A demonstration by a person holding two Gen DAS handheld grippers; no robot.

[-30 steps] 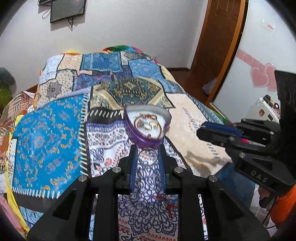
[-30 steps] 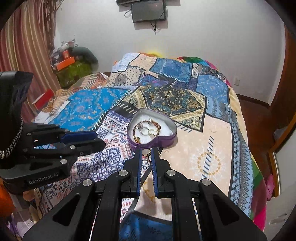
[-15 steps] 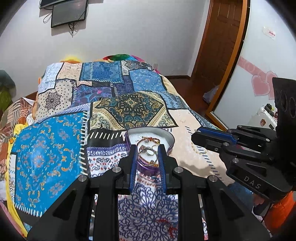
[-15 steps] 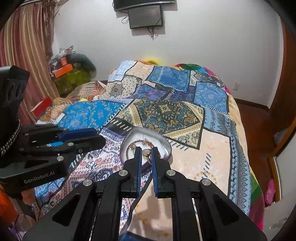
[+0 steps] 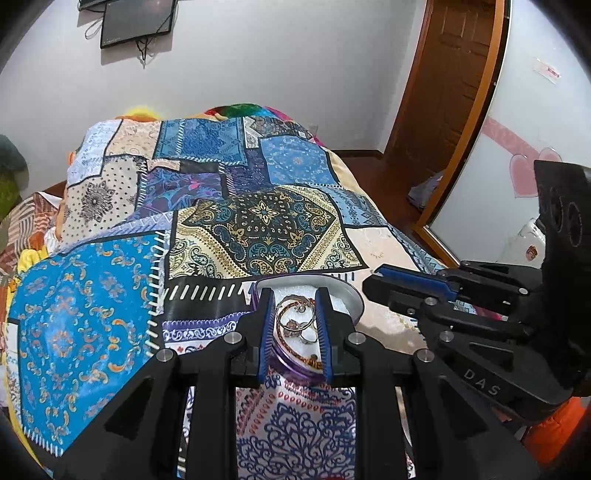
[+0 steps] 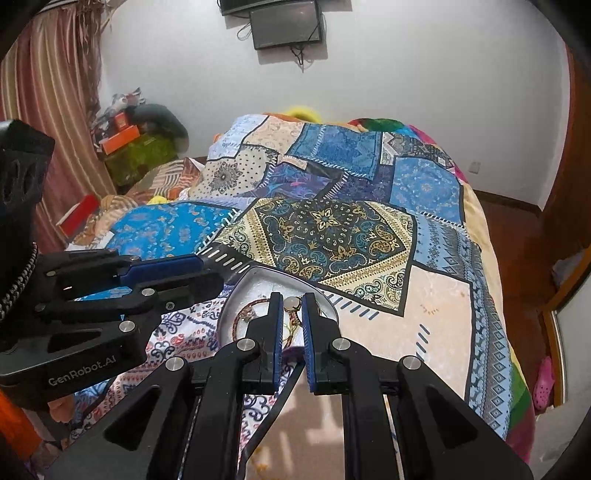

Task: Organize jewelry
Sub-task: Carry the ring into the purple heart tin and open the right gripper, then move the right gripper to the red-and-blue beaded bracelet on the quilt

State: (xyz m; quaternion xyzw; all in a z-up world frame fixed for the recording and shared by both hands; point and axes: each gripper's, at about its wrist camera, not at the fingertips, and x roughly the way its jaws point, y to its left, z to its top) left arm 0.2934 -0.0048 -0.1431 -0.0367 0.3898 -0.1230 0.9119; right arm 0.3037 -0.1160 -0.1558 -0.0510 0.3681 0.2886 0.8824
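A purple heart-shaped tin with a white lining lies on the patchwork bedspread and holds several rings and bracelets. My left gripper is shut on a silver ring and holds it over the tin. My right gripper is shut on a small pale round jewelry piece with a dangling chain, also over the tin. Each gripper shows in the other's view, the right one and the left one, one at each side of the tin.
The patchwork bedspread covers the whole bed. A wooden door stands at the right. A wall screen hangs behind the bed. Clutter and a curtain are at the left.
Both grippers have moved forward with their pieces, from short of the tin to over its inside. The jaws have stayed shut on their pieces.
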